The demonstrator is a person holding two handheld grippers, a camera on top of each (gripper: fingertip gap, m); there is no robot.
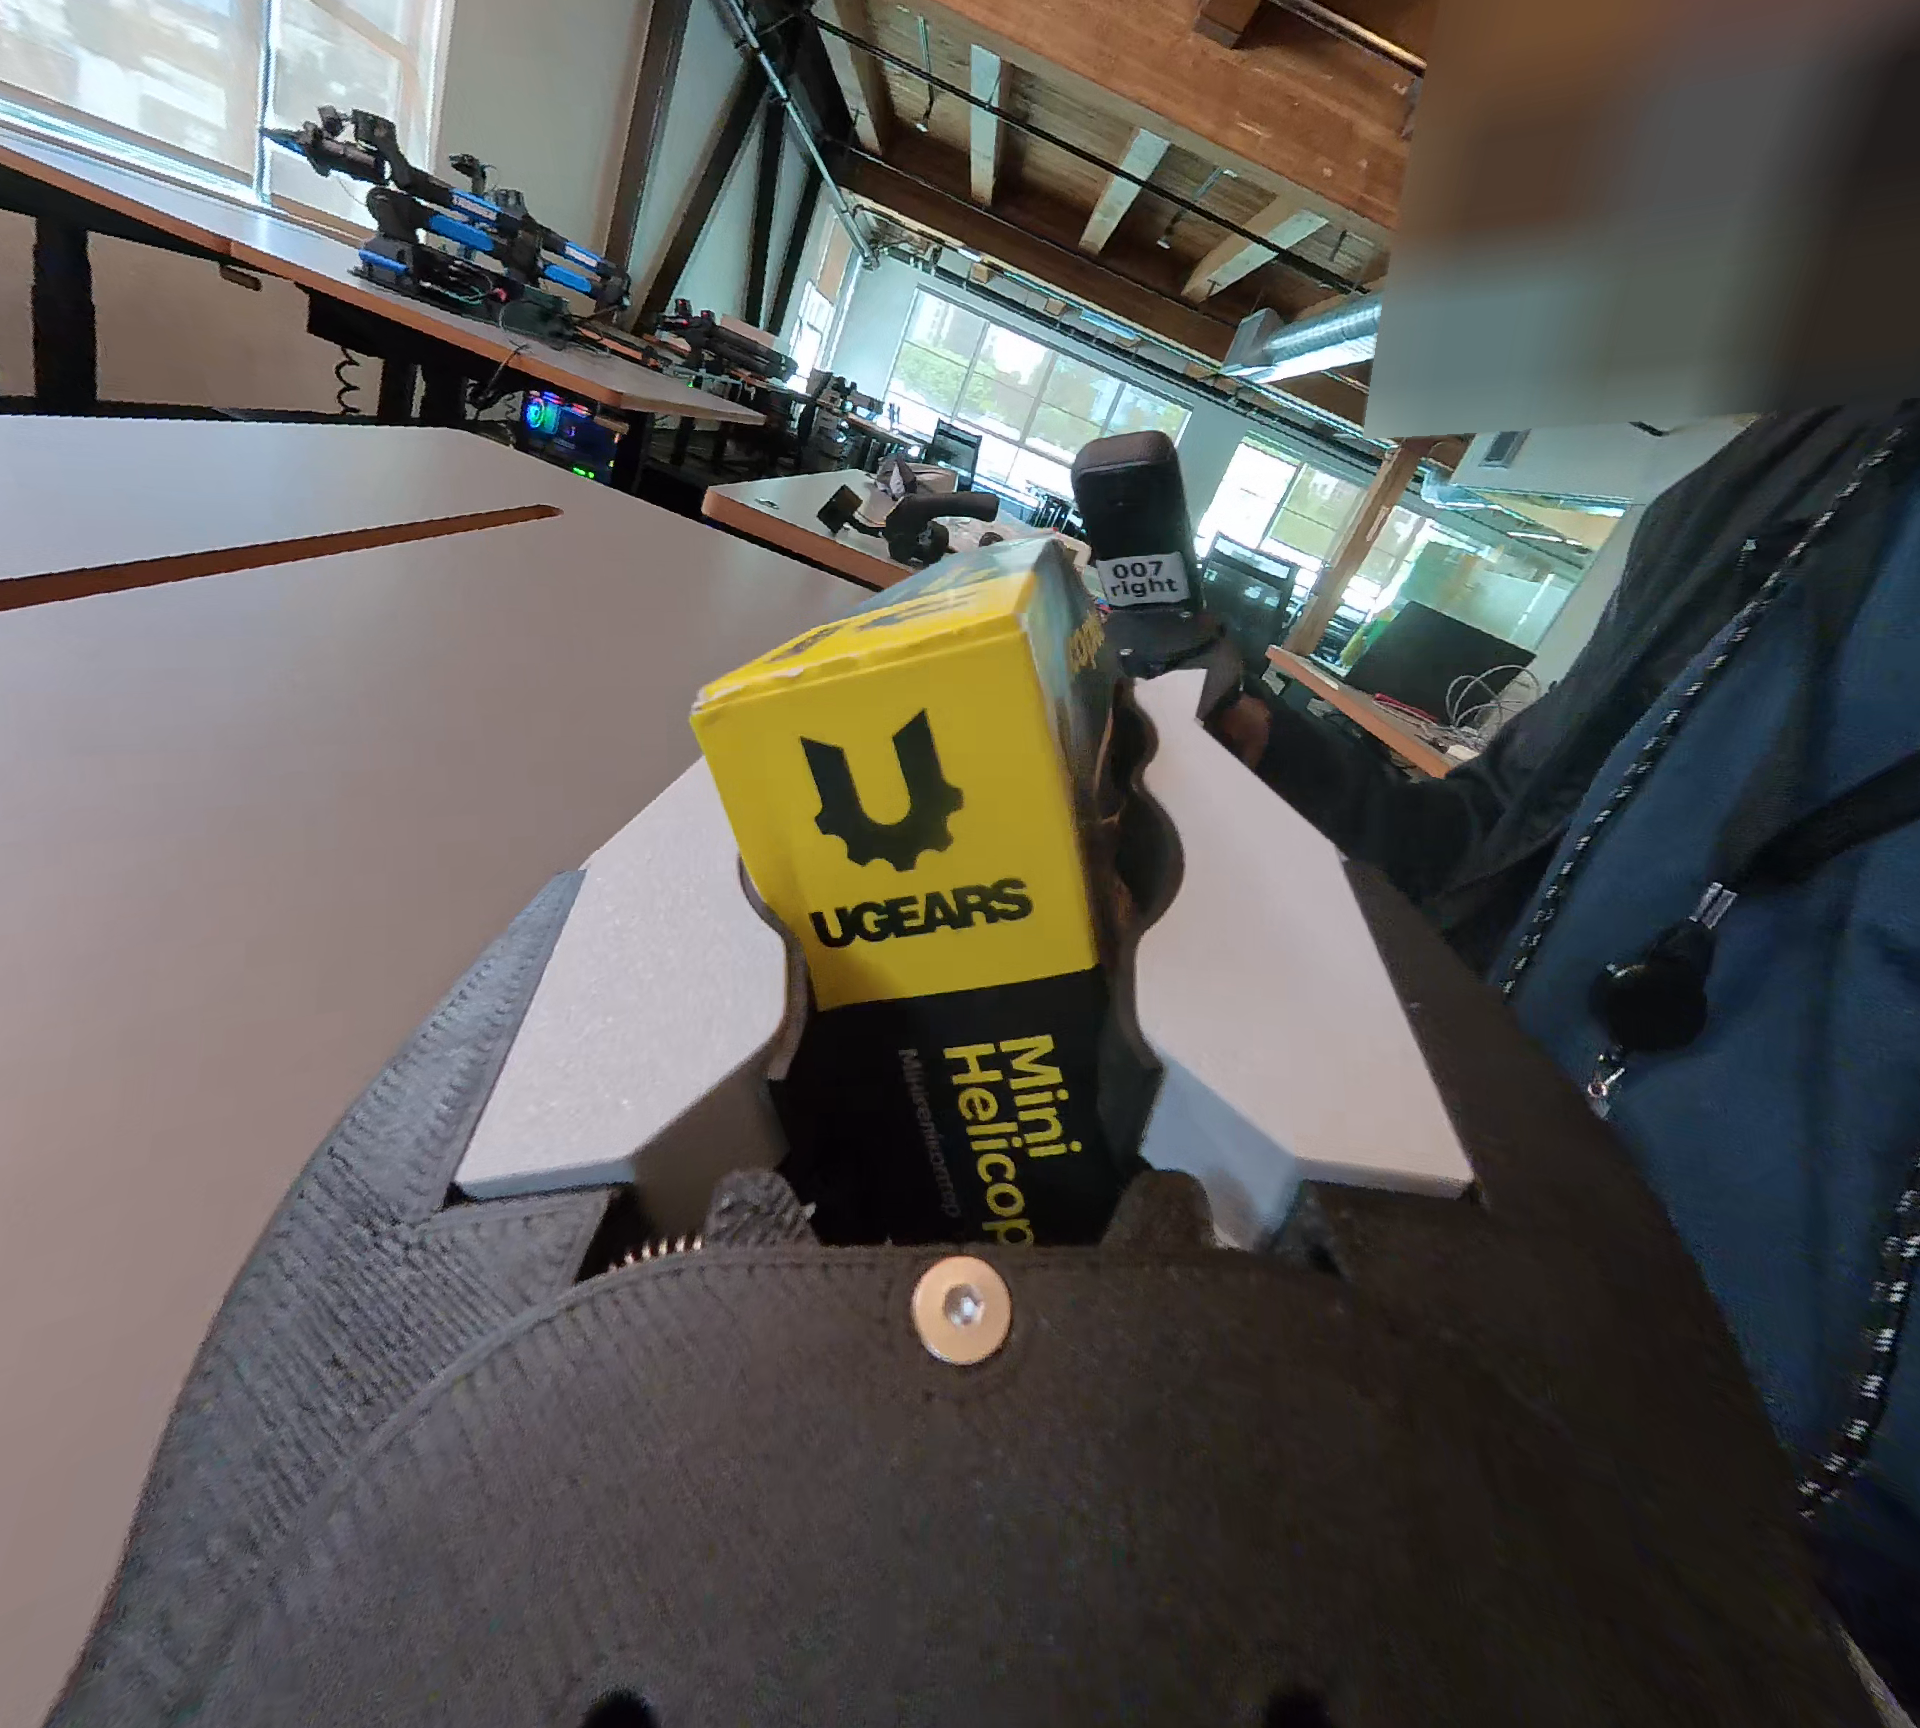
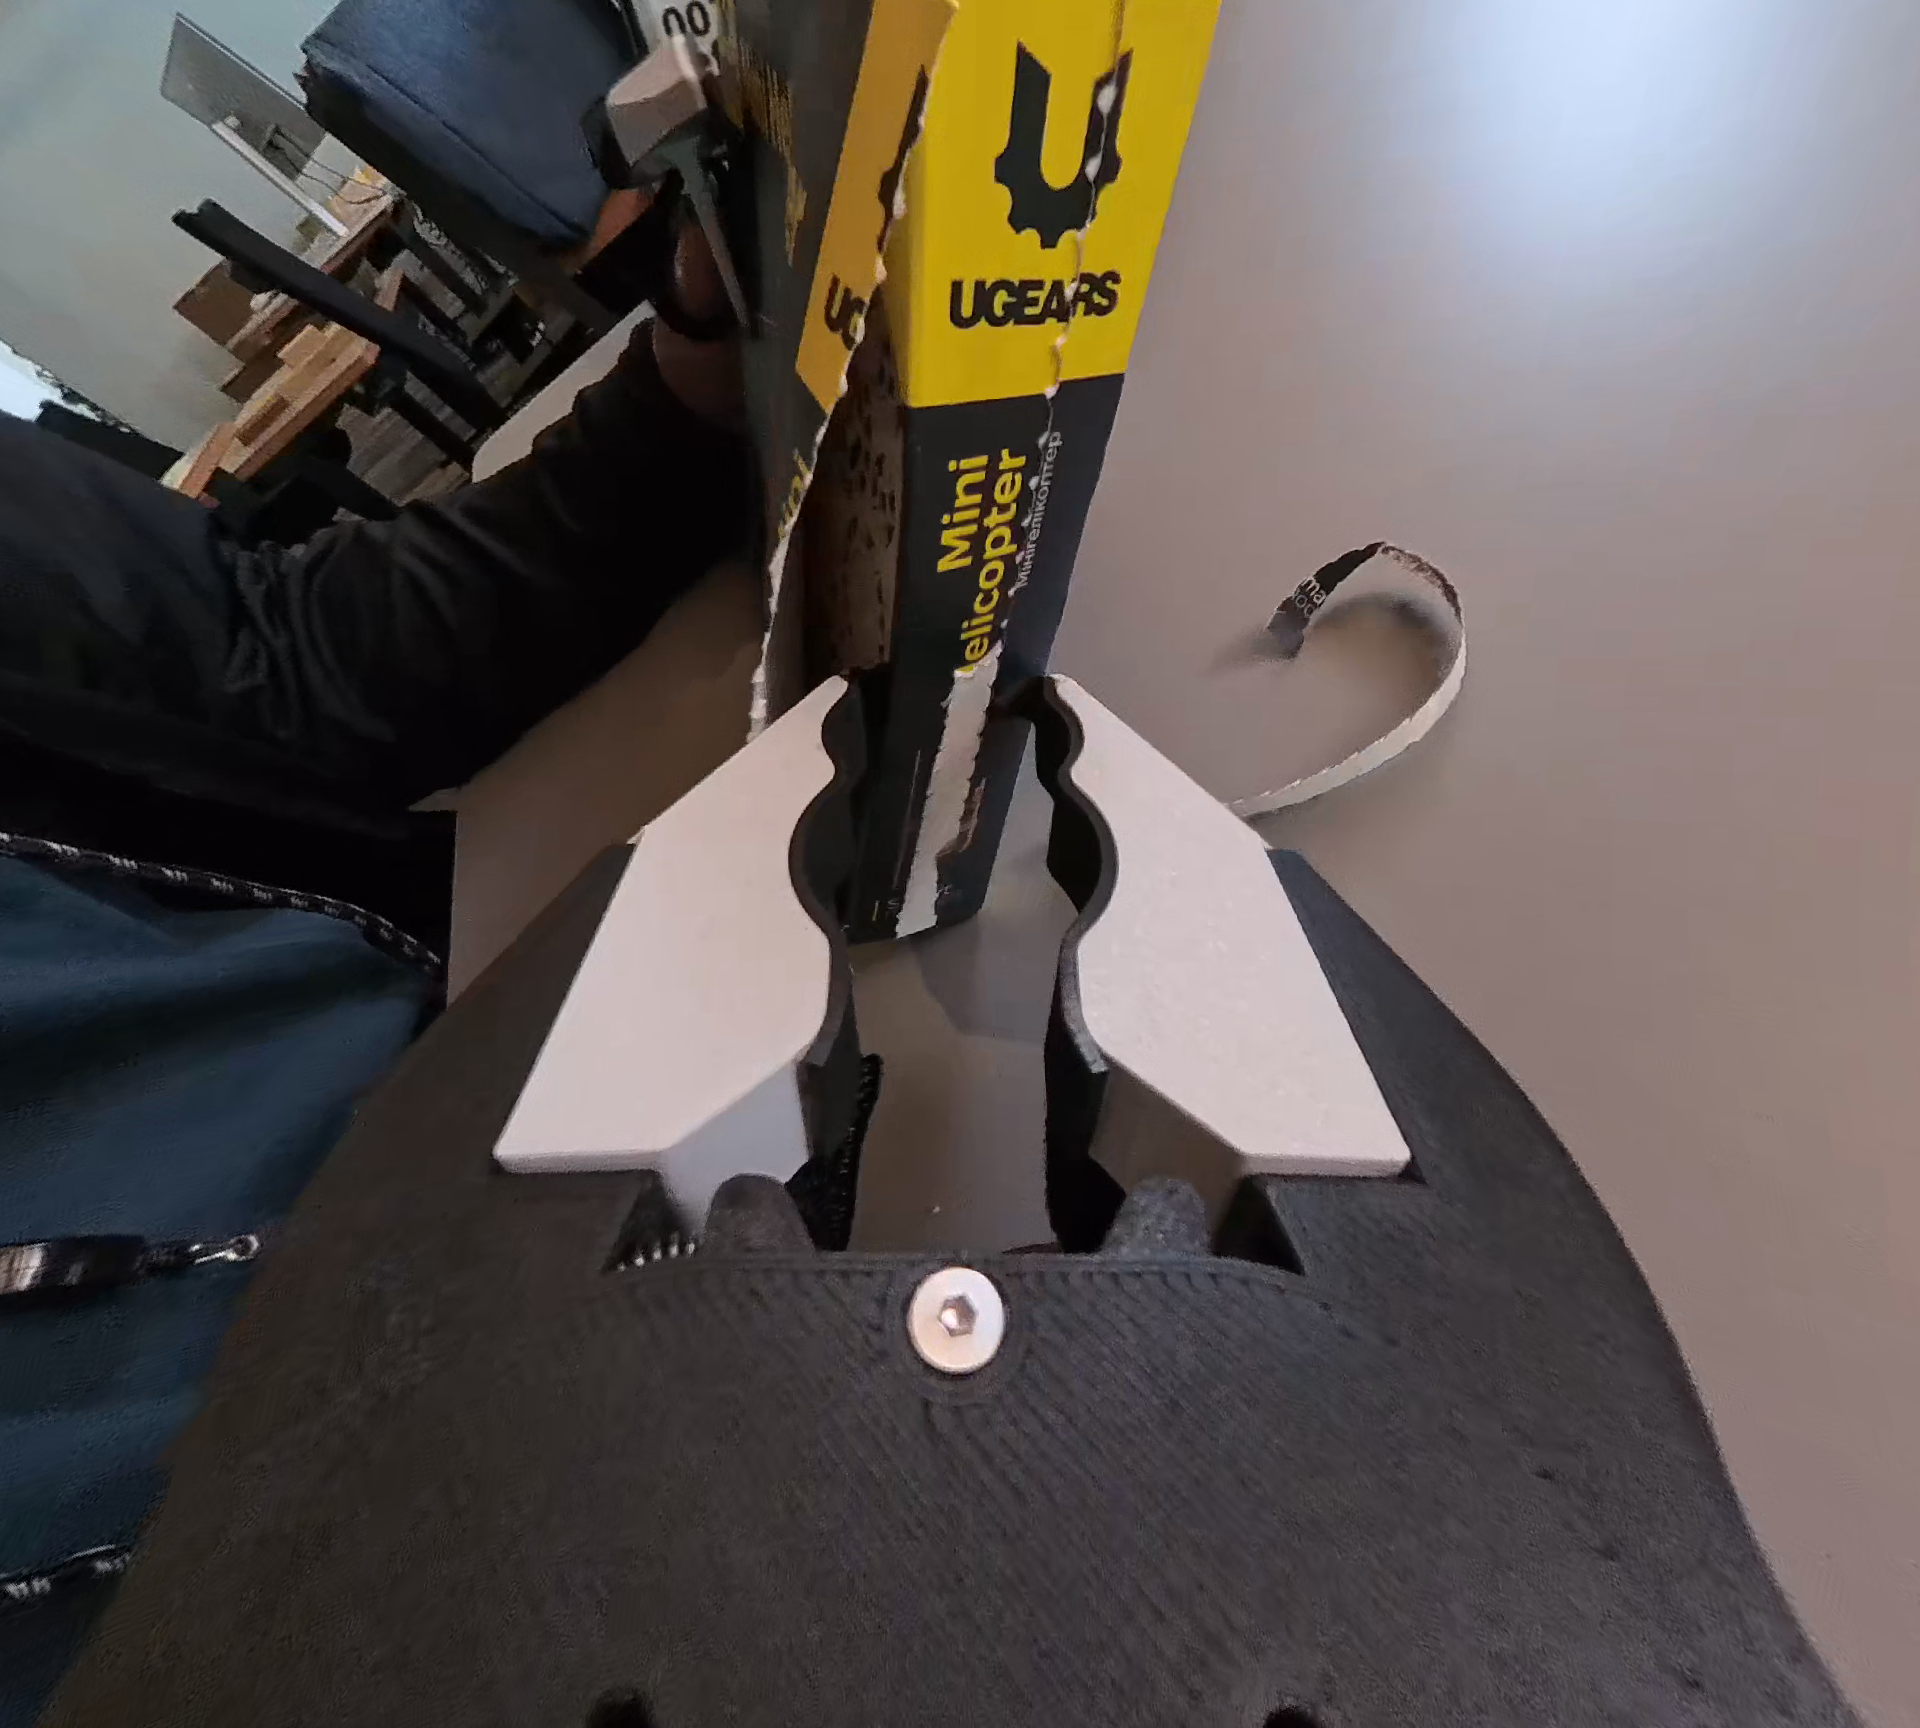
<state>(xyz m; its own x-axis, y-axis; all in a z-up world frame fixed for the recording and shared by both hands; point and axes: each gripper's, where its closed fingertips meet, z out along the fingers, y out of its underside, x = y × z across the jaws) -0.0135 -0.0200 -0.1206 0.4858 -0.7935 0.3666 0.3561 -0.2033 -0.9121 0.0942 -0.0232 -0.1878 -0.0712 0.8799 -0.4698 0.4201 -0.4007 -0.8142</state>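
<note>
Left gripper (image 1: 951, 1003): jaws drawn in on the box (image 1: 914, 805), clamping its dark lower part, with the yellow end projecting beyond the fingertips; the box is thus held off the table (image 1: 312, 743), tilted, above its near edge, beside the person's sleeve (image 1: 1382, 805).
Right gripper (image 2: 945, 785): jaws parted with a clear gap; the left finger (image 2: 717, 930) lies against the box's dark end, the right finger (image 2: 1174, 920) stands apart from it; whether anything is actually pinched cannot be told.
Box in the right wrist view (image 2: 1039, 224): one narrow side torn along a ragged line, a panel (image 2: 800, 151) peeled outward, brown contents showing in the opening.
Strip (image 2: 1392, 722): a curled torn piece of card lying loose on the table (image 2: 1558, 328), just right of the right gripper.
State shown: tear strip off and side open; contents not out.
</note>
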